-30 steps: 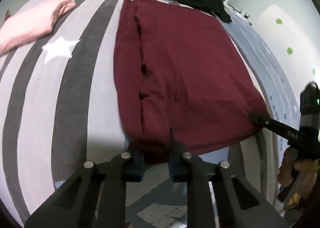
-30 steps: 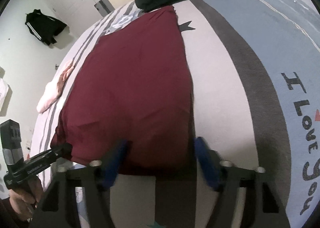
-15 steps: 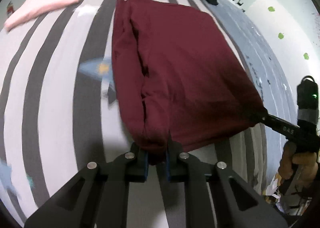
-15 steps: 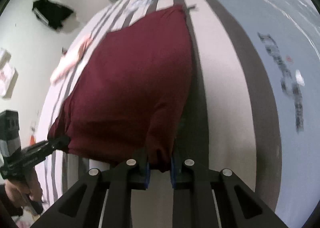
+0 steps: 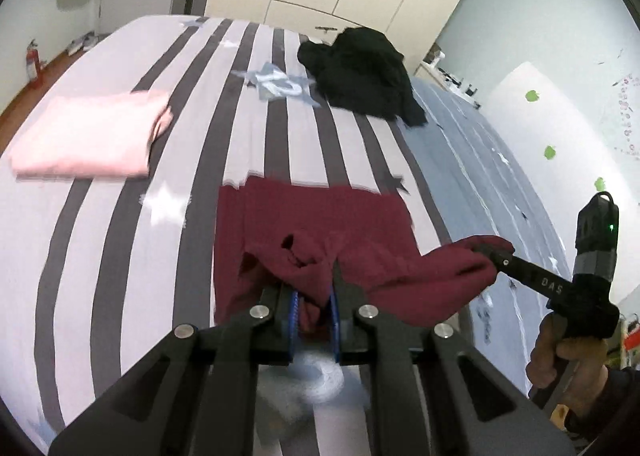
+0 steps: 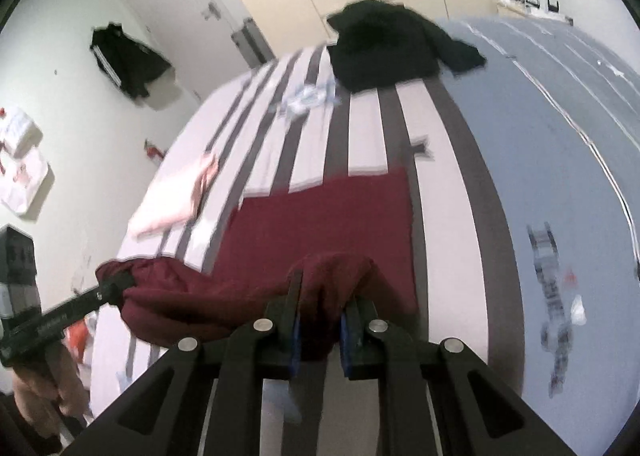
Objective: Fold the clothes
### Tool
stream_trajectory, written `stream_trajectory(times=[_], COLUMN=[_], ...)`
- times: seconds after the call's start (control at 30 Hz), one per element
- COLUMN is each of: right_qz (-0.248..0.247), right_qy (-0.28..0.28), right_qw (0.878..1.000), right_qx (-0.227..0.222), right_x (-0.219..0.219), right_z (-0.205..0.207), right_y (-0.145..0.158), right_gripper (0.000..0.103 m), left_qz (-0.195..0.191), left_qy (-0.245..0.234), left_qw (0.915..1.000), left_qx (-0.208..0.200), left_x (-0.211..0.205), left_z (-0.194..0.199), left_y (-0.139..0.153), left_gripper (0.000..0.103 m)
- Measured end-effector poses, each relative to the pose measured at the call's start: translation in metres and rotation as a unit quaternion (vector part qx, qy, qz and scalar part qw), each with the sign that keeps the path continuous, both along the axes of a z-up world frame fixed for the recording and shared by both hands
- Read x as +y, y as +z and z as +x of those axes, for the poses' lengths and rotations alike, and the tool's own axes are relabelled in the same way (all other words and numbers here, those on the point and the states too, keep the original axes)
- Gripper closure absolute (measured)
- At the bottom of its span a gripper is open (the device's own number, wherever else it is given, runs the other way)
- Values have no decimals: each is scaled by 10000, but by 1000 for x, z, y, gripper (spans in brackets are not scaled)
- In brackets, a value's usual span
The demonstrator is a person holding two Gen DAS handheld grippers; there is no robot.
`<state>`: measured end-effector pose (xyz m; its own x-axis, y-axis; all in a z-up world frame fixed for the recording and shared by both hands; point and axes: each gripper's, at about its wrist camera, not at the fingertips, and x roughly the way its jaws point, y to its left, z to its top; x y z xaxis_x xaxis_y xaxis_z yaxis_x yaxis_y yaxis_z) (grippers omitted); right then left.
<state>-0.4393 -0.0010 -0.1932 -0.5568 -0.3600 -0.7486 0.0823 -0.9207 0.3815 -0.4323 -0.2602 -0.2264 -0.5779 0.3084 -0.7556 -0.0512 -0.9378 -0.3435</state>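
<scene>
both claws (image 5: 313, 302) (image 6: 319, 330) gripping maroon top (image 5: 320, 216)

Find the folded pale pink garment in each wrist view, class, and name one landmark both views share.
Left wrist view: folded pale pink garment lies at left of centre on the striped bedspread.
Right wrist view: it sits left of centre, blurred.
Shared landmark: crumpled black garment at the bed's far end.
</scene>
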Motion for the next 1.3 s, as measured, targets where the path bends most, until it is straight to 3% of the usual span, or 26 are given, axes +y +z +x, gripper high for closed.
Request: stream_trajectory(times=[0.2,0.37,0.53,0.67,0.73,0.8,0.83,0.87,0.9,1.07,1.13,1.17,1.2,1.23,1.27,1.3], right_qz=[-91,-71,-213,-540,-459,-377,-336,-295,-255,-50,32,73,113,203,315,419], right_qy=[-176,-293,-335,-383,-375,-366,-362,-358,-353,-331,-322,-317,-313,-232,-78,91], right_qw=[9987,9958,9947,9902,9924,9943,9951,9959,9966,9989,9993,9994,9994,9995,9991,9979], right_qx=[-462,-866,-947,-1227,-1077,-928,-853,-778,-703,-327,-176,-101,-26,96,280,486], right_x=[-1,4,7,15,16,18,18,19,19,22,23,24,24,21,12,2], right_z=[-85,-118,-134,-145,-143,-142,-141,-140,-140,-136,-134,-134,-133,-129,-120,-110], right_y=[-41,-73,-84,-93,-88,-83,-80,-78,-75,-63,-58,-55,-53,-47,-40,-33], right_gripper=[90,90,88,79,76,73,66,51,35,34,34,34,34,35,42,62], left_qz=[-86,-9,-106,373,548,972,1293,1557,1498,335,-185,-341,-533,-806,-922,-858], left_qy=[284,385,389,535,540,525,495,514,584,821,694,542,380,163,-112,-354], left_qw=[9989,9976,9967,9940,9929,9888,9849,9813,9830,9955,9974,9979,9974,9956,9946,9948], left_qx=[-350,-572,-706,-881,-902,-1001,-1036,-1007,-891,-328,-67,128,311,452,474,422], left_x=[4,3,5,-9,-12,-17,-21,-26,-29,-30,-21,-17,-10,1,12,20], left_z=[-84,-112,-129,-136,-137,-138,-138,-138,-137,-134,-127,-120,-112,-104,-97,-93], left_y=[-48,-74,-89,-93,-92,-92,-92,-90,-87,-66,-56,-49,-42,-36,-35,-37], left_gripper=[92,92,90,87,83,66,57,42,34,32,34,45,72,85,103,103])
